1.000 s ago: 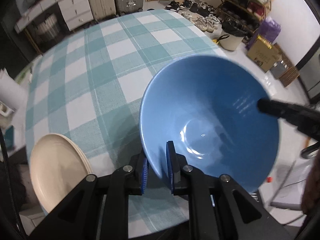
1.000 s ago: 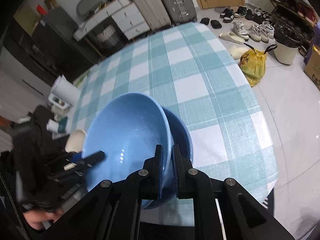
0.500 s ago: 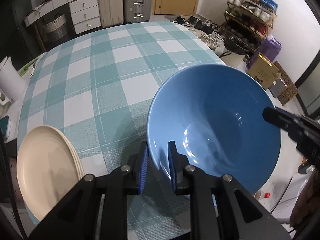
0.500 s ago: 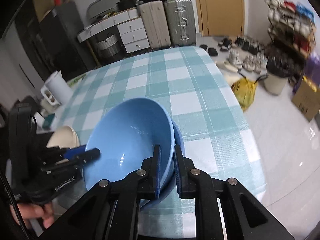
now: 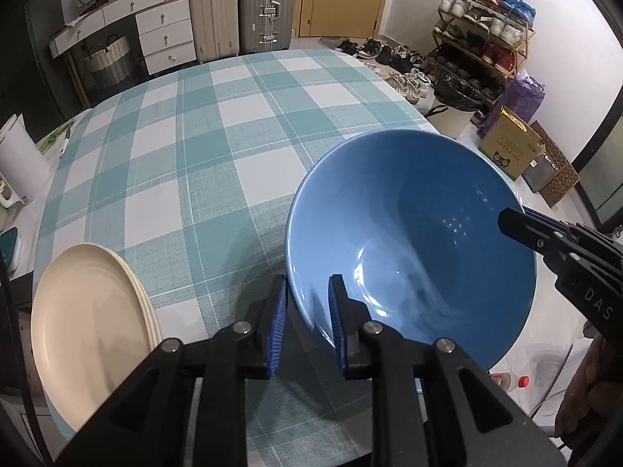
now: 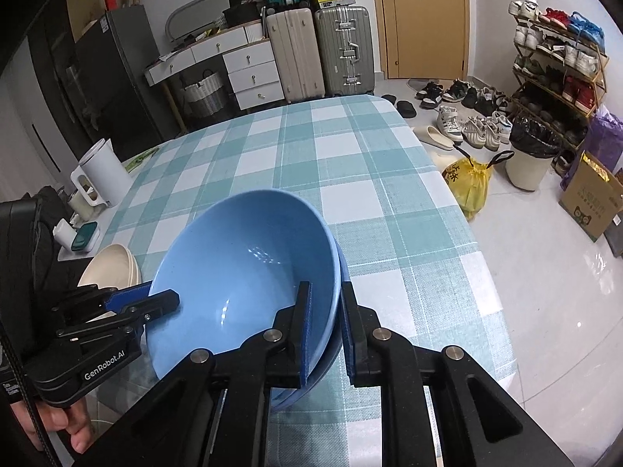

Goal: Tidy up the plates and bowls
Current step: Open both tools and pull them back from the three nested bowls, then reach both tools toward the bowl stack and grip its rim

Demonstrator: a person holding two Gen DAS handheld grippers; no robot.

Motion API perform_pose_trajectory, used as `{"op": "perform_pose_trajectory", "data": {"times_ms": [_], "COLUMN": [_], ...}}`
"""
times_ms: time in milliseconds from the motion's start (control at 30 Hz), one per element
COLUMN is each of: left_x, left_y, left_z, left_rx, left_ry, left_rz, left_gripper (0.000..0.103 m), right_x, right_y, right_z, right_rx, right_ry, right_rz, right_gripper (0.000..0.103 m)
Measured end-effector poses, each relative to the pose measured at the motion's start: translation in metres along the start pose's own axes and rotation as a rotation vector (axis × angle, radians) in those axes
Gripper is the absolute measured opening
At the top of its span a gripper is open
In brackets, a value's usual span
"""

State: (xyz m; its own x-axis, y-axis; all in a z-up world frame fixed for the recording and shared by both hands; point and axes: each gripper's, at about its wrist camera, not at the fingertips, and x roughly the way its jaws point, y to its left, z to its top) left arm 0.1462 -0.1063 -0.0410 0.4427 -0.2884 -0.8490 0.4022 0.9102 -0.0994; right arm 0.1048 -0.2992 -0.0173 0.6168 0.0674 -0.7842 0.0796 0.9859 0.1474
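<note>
You are holding a glossy blue ceramic bowl (image 5: 409,233) between both claws, above the near edge of the round table with the teal-and-white checked cloth (image 5: 218,148). Your left gripper (image 5: 305,323) is straddling the bowl's near rim, 1 blue pad inside and 1 outside; its jaws are opening, and a gap is showing between the outer pad and the bowl wall, so it is no longer pinching. Your right gripper (image 6: 325,334) is straddling the opposite rim, its inner pad lying against the bowl's inside wall; whether the outer pad is pressing is not clear from either view, so I cannot tell if it is gripping. In the right wrist view, a 2nd blue bowl (image 6: 338,272) is sitting directly under the 1st, its rim peeking out along the right side, nested with it. A stack of cream round plates (image 5: 89,330) is lying on the table's near left edge, well apart from the bowls.
</note>
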Motion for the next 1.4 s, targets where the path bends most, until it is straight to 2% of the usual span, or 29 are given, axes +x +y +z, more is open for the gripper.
{"op": "perform_pose_trajectory", "data": {"times_ms": [133, 200, 267, 367, 467, 533, 600, 700, 733, 833, 867, 933, 1000, 1100, 1167, 1200, 1267, 1333, 1400], "left_x": [-0.002, -0.002, 0.000, -0.003, -0.007, -0.010, -0.016, -0.028, -0.033, -0.049, -0.056, -0.069, -0.081, -0.094, -0.099, -0.100, -0.101, -0.101, -0.097], "left_y": [-0.001, -0.002, -0.004, -0.002, -0.001, 0.000, 0.000, 0.000, 0.000, 0.001, 0.001, -0.001, 0.000, 0.004, 0.009, 0.011, 0.014, 0.010, 0.003], "left_z": [-0.003, -0.004, -0.004, -0.005, -0.007, -0.010, -0.015, -0.025, -0.029, -0.044, -0.050, -0.062, -0.076, -0.094, -0.107, -0.115, -0.134, -0.147, -0.152], "left_rx": [-0.017, -0.033, -0.047, -0.091, -0.100, -0.109, -0.114, -0.127, -0.131, -0.146, -0.141, -0.121, -0.130, -0.152, -0.193, -0.218, -0.287, -0.272, -0.208], "left_ry": [-0.017, -0.017, -0.002, -0.021, -0.053, -0.064, -0.095, -0.153, -0.172, -0.235, -0.271, -0.336, -0.386, -0.454, -0.480, -0.484, -0.475, -0.486, -0.488], "left_rz": [-0.006, -0.015, -0.009, 0.002, 0.060, 0.076, 0.088, 0.130, 0.140, 0.181, 0.206, 0.242, 0.267, 0.312, 0.336, 0.339, 0.335, 0.314, 0.374], "left_gripper": [0.020, 0.027, 0.048, 0.049, 0.050, 0.050, 0.051, 0.056, 0.059, 0.083, 0.085, 0.091, 0.098, 0.100, 0.100, 0.100, 0.100, 0.101, 0.101], "right_x": [-0.007, -0.012, -0.015, -0.027, -0.040, -0.049, -0.060, -0.076, -0.082, -0.097, -0.101, -0.110, -0.117, -0.119, -0.116, -0.115, -0.112, -0.106, -0.100], "right_y": [-0.003, -0.002, 0.001, 0.003, 0.001, -0.001, -0.003, 0.003, 0.007, 0.017, 0.021, 0.029, 0.035, 0.041, 0.043, 0.045, 0.052, 0.057, 0.060], "right_z": [-0.002, -0.002, 0.000, 0.000, -0.003, -0.007, -0.013, -0.025, -0.030, -0.048, -0.053, -0.070, -0.087, -0.106, -0.116, -0.122, -0.136, -0.148, -0.162], "right_rx": [0.004, -0.015, -0.038, -0.039, -0.023, 0.004, 0.031, 0.022, 0.015, -0.014, -0.024, -0.044, -0.056, -0.050, -0.019, -0.009, -0.016, -0.016, 0.015], "right_ry": [-0.046, -0.073, -0.083, -0.136, -0.184, -0.224, -0.276, -0.335, -0.362, -0.446, -0.469, -0.530, -0.577, -0.608, -0.590, -0.587, -0.575, -0.558, -0.539], "right_rz": [-0.016, -0.023, -0.035, -0.024, -0.008, 0.014, 0.046, 0.089, 0.114, 0.162, 0.166, 0.159, 0.168, 0.170, 0.161, 0.139, 0.043, 0.033, 0.012], "right_gripper": [0.015, 0.015, 0.015, 0.016, 0.031, 0.048, 0.060, 0.072, 0.078, 0.086, 0.087, 0.097, 0.101, 0.102, 0.102, 0.102, 0.102, 0.102, 0.102]}}
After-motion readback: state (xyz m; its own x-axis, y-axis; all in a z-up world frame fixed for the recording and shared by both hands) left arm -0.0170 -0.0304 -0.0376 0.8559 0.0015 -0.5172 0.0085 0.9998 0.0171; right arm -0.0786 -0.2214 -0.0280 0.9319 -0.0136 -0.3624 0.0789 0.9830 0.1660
